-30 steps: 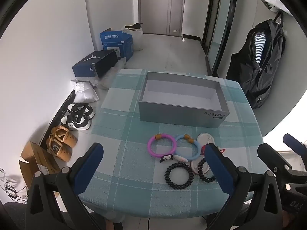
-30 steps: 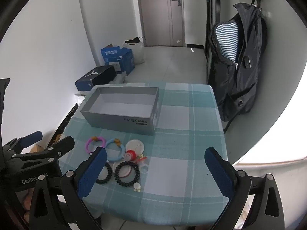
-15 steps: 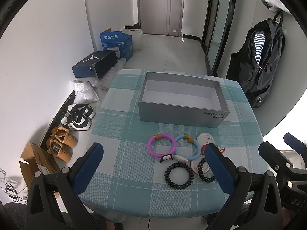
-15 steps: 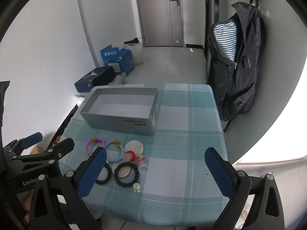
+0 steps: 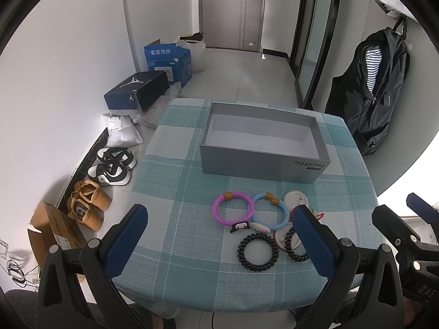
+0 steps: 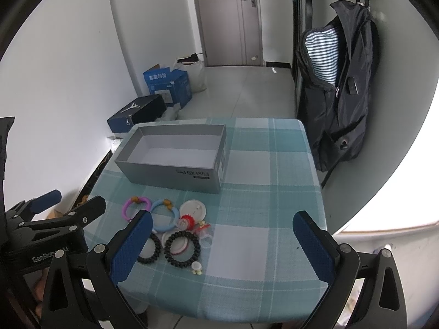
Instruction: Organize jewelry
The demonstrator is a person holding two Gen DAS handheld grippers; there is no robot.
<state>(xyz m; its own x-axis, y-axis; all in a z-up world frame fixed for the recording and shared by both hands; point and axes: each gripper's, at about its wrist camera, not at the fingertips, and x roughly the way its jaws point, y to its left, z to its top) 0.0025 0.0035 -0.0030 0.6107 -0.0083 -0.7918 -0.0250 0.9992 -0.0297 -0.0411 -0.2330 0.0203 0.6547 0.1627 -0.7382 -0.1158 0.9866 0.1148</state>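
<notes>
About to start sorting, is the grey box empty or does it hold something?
Empty: the grey box shows only bare white floor.

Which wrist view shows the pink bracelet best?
The left wrist view: the pink bracelet lies whole and unobstructed before the grey box. In the right wrist view it is smaller, and the right gripper's left finger covers its near edge.

A teal-and-white checked cloth covers the bench (image 5: 175, 219), carrying a silver-grey cardboard box with white inside (image 5: 263, 159), a pink plastic bangle (image 5: 233, 211), a light-blue bangle (image 5: 271, 212) at its 3 o'clock, and black coiled hair ties (image 5: 258, 252).
</notes>
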